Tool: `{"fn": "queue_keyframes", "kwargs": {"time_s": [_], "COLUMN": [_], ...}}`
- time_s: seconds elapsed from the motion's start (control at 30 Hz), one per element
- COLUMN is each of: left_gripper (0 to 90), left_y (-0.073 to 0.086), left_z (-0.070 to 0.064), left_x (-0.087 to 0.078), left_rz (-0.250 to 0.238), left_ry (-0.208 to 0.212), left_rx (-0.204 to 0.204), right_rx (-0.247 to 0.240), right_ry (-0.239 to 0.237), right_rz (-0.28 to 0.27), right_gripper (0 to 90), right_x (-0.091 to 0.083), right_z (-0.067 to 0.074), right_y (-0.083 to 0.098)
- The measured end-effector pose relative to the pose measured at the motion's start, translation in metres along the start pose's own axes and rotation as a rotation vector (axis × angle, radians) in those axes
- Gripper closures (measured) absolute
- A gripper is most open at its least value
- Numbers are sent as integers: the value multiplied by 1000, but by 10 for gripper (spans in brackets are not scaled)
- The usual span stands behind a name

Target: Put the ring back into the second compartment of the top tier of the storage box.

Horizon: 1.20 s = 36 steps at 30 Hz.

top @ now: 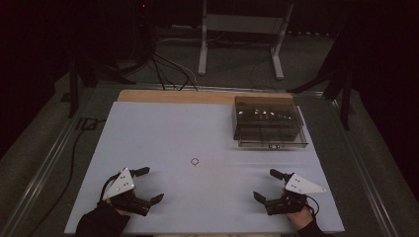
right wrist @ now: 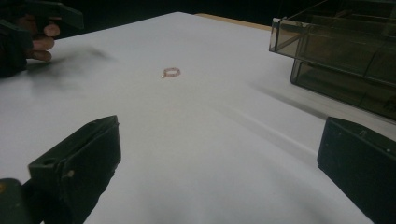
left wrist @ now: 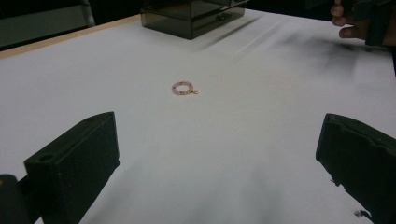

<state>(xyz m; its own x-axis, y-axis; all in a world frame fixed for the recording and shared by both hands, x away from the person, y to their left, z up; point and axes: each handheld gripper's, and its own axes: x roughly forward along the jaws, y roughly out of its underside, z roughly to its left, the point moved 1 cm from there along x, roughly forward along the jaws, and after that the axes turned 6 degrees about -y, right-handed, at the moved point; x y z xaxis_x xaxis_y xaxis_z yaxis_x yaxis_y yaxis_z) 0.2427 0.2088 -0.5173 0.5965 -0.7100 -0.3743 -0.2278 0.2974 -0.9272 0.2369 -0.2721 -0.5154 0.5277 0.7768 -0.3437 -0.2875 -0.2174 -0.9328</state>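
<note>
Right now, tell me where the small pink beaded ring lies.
In the high view the small pink beaded ring lies alone mid-table on the white sheet, between both grippers, nearer the left one.

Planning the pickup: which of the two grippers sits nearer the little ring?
The left gripper looks slightly nearer the pink ring, which lies left of the table's middle; the right gripper sits farther across. Both are open.

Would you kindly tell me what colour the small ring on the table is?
The ring is pale pink with a tiny light bead, clearest in the left gripper view.
</note>
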Motion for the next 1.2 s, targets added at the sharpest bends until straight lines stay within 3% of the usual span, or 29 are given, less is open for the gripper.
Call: {"fn": "queue_keyframes", "kwargs": {"time_s": [0.27, 0.6, 1.2], "left_gripper": [7, 7, 7], "left_y": [-1, -2, -3], "left_z": [0, -1, -1], "left_x": [0, -1, -4], "left_rz": [-2, -8, -11], "left_ry": [-7, 12, 9], "left_rx": [-8, 2, -9], "right_rx": [-8, -33, -6], "right_ry": [0, 0, -29], "right_rz": [23, 65, 66], "right_gripper": [0, 0, 0], "right_x": [0, 0, 6], "right_z": [0, 6, 16], "right_y": [2, 3, -8]}}
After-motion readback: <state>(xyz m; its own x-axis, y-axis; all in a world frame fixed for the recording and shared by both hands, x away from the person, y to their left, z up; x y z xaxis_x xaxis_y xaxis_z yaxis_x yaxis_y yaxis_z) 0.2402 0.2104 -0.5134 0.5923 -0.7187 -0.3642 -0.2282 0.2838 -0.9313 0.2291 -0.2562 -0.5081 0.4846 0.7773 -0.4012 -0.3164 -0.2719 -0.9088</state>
